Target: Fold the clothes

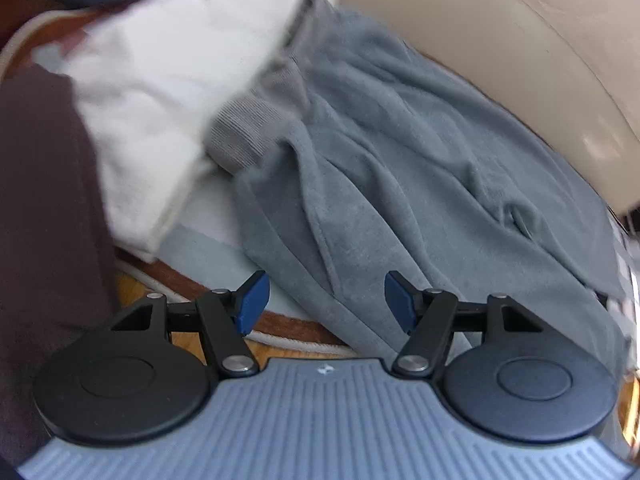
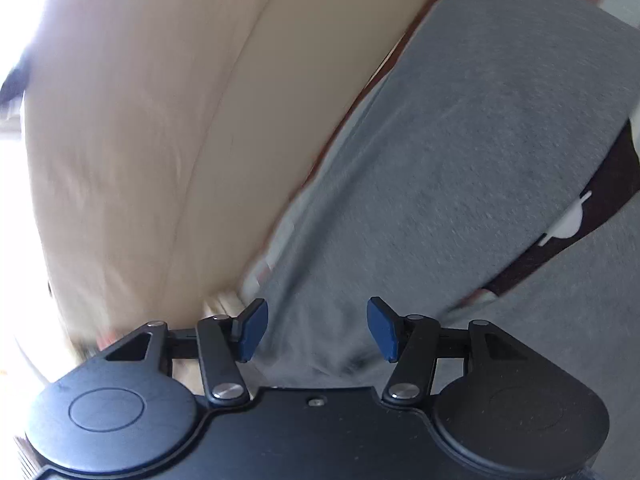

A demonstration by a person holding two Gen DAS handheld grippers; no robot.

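Left wrist view: the left tool [image 1: 326, 300] has its blue pads spread apart with nothing between them, hovering over the near edge of a rumpled grey garment [image 1: 400, 168] that stretches ahead and to the right. Ahead on the left lies a folded white cloth [image 1: 160, 100], touching the garment's ribbed cuff [image 1: 244, 136] (motion blur softens it).

Right wrist view: the right tool [image 2: 318, 328] is likewise parted and empty, the grey garment [image 2: 460, 160] directly ahead and beneath, a beige cushion [image 2: 140, 140] to its left.
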